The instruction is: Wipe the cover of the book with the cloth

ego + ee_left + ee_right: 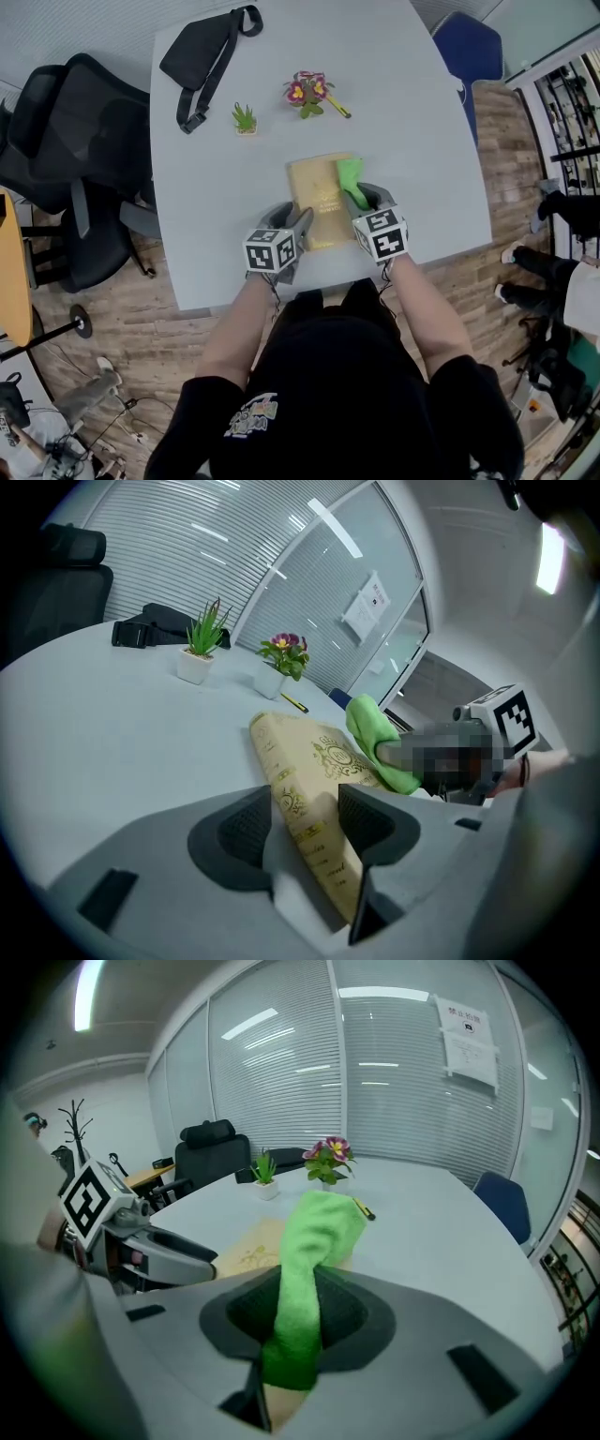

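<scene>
At the bottom centre of the head view the person leans over the near edge of the table (403, 103), both forearms reaching up the frame. The left gripper (305, 827) has its jaws shut on the spine edge of the book (317, 202), pinning it flat at the lower left corner of the cover. The right gripper (298, 1321) is clamped on the green cloth (314, 1241), which rises from between the jaws and folds forward over the book's right side. The book lies at the table's near centre, gold cover up, just above the two grippers in the head view.

The step in hand looks like the wipe itself, at or near its start: the book is held and the cloth is over the cover. Whether the cloth actually presses on the cover is hard to tell from these angles. The next move likely calls for lowering the cloth flat and drawing it across the cover while the left jaws keep the book from sliding.

Farther up the table stand a small green plant (245, 118) and a pot of flowers (307, 92) with a yellow pen (337, 106) beside it. A black bag (206, 52) lies at the upper left. Off the table, a black chair (66, 141) stands at left and a blue chair (469, 47) at upper right.
</scene>
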`<act>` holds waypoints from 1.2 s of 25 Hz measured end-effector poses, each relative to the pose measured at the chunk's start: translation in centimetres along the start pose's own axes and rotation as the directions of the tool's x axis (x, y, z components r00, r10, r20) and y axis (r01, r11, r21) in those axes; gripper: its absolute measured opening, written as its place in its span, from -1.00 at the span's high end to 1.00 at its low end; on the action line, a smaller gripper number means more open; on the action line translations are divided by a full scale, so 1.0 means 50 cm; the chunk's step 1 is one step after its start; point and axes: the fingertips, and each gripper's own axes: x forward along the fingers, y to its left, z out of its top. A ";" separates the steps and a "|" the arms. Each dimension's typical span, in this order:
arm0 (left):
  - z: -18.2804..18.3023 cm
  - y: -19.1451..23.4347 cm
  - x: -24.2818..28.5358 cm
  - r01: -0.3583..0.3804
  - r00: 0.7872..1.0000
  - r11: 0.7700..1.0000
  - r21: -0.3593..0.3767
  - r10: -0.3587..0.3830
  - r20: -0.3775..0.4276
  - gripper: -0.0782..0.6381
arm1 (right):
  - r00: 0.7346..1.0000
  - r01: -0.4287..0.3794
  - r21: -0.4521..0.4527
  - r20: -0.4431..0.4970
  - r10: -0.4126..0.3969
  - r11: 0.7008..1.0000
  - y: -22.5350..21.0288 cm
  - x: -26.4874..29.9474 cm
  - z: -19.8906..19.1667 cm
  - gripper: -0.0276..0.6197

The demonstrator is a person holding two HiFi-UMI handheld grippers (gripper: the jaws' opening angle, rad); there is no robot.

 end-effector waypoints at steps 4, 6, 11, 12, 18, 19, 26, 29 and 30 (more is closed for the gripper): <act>-0.001 -0.001 -0.001 0.004 1.000 1.000 -0.005 -0.004 -0.007 0.15 | 0.997 -0.075 0.004 0.005 0.075 0.997 0.071 0.000 0.000 0.62; -0.001 0.000 -0.001 0.003 1.000 1.000 -0.005 -0.003 -0.008 0.15 | 0.994 -0.106 0.016 0.003 0.106 0.994 0.101 0.003 -0.004 0.62; 0.001 -0.001 0.000 0.007 1.000 1.000 -0.007 -0.007 -0.008 0.15 | 0.987 -0.161 0.048 -0.008 0.162 0.986 0.149 0.010 -0.017 0.62; 0.001 -0.001 0.000 0.008 1.000 1.000 -0.008 -0.008 -0.008 0.15 | 0.985 -0.171 0.055 -0.011 0.172 0.984 0.156 0.011 -0.021 0.62; 0.000 0.000 0.000 0.010 1.000 1.000 -0.010 -0.010 -0.011 0.15 | 0.981 -0.186 0.026 -0.047 0.187 0.982 0.181 0.012 -0.048 0.62; 0.000 0.000 0.000 0.011 1.000 1.000 -0.011 -0.011 -0.011 0.15 | 0.981 -0.184 -0.002 -0.054 0.184 0.983 0.183 0.012 -0.049 0.62; 0.000 -0.001 0.000 0.010 1.000 1.000 -0.011 -0.010 -0.012 0.15 | 0.982 -0.178 -0.086 -0.074 0.172 0.980 0.169 0.011 -0.053 0.61; 0.001 0.000 -0.001 0.011 1.000 1.000 -0.011 -0.011 -0.013 0.15 | 0.986 -0.158 -0.074 -0.064 0.153 0.985 0.150 0.009 -0.053 0.61; 0.001 0.000 -0.001 0.012 1.000 1.000 -0.011 -0.012 -0.013 0.15 | 0.988 -0.149 -0.066 -0.060 0.145 0.987 0.140 0.009 -0.054 0.61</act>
